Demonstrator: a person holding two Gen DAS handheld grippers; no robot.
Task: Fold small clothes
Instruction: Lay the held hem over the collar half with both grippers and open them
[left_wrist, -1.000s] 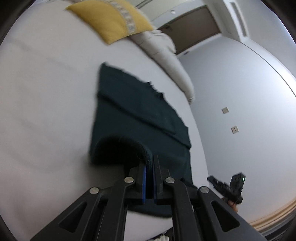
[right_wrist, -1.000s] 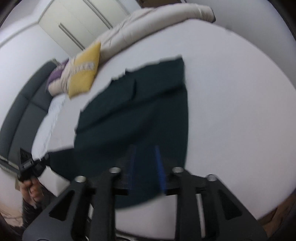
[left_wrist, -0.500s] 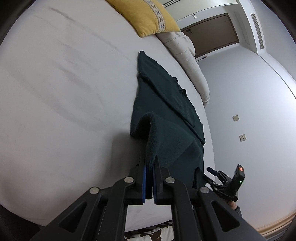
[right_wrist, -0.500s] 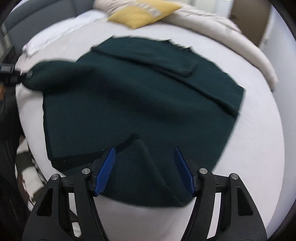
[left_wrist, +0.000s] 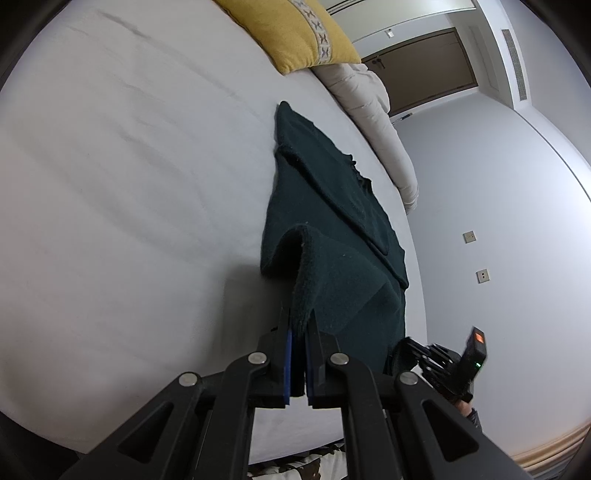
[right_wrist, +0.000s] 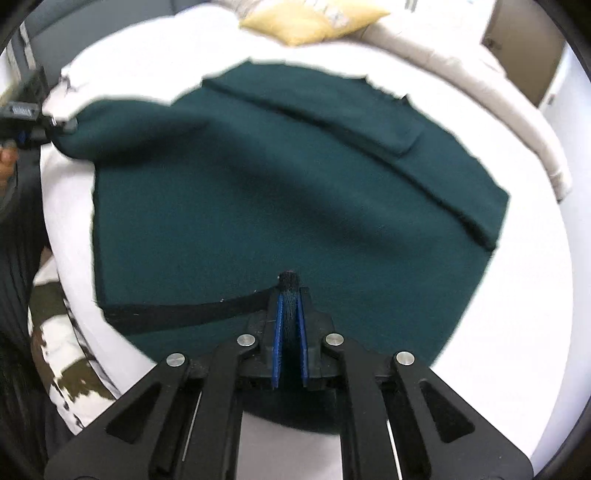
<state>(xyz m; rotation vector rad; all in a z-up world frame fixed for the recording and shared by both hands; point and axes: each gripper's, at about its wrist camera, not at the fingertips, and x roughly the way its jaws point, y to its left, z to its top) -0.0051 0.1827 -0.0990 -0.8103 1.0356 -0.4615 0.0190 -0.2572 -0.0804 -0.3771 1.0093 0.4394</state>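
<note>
Your dark green cloth (right_wrist: 295, 192) lies spread out on the white bed (left_wrist: 129, 184), near the edge closest to you. One side of it is already folded over, so there is a thicker strip along the far part of the cloth.

Your left gripper (left_wrist: 300, 332) is pinched tight on one corner of the cloth. The blue pads (left_wrist: 289, 365) press on the fuzzy edge, and the cloth rises up from the bed in a little hump right in front of them. In the right wrist view you can see the same gripper far off at the left side, with that corner pulled up off the bed.

Your right gripper (right_wrist: 290, 295) is pinched on the cloth too — a small dark bunch of it sticks up between the blue pads (right_wrist: 277, 332). The dark hem of the cloth runs off to the left from there. The rest of the cloth lies flat between your two grippers.

A yellow pillow (left_wrist: 295, 33) sits at the far end of the bed, and a puffy cream blanket (left_wrist: 380, 122) is rolled along the far side — both well apart from the cloth.
</note>
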